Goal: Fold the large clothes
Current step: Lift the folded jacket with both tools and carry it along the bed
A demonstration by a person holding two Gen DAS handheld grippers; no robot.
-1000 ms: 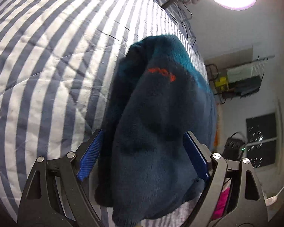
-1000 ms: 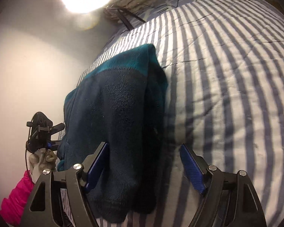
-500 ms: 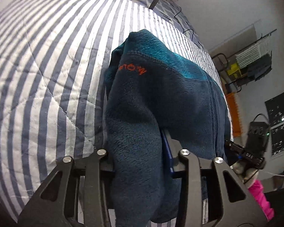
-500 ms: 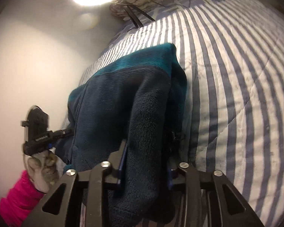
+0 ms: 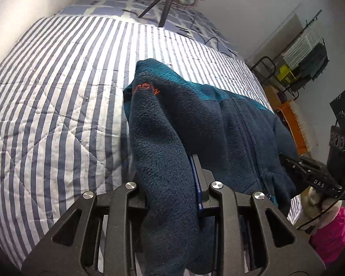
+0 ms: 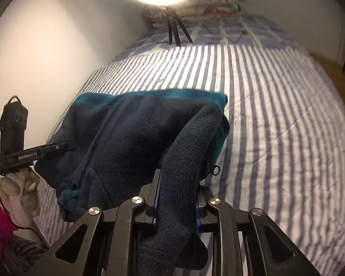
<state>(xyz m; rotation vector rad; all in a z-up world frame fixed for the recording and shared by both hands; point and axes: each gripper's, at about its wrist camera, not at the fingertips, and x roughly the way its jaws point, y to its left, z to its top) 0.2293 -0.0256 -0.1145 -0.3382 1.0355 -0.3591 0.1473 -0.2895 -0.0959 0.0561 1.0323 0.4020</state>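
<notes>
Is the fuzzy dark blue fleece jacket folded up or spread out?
Partly folded. The dark blue fleece jacket lies doubled on the striped quilt, its ends pinched by the left gripper and right gripper.

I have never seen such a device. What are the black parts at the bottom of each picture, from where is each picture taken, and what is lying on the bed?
Each picture comes from a camera mounted on a hand-held claw, looking along its two fingers. A person holds one claw in each hand; there is no robot. The left claw and the right claw are both shut on a dark blue fleece, which lies on a striped quilt. In the right view you see the gloved left hand holding its claw. A tripod stands at the far end.
</notes>
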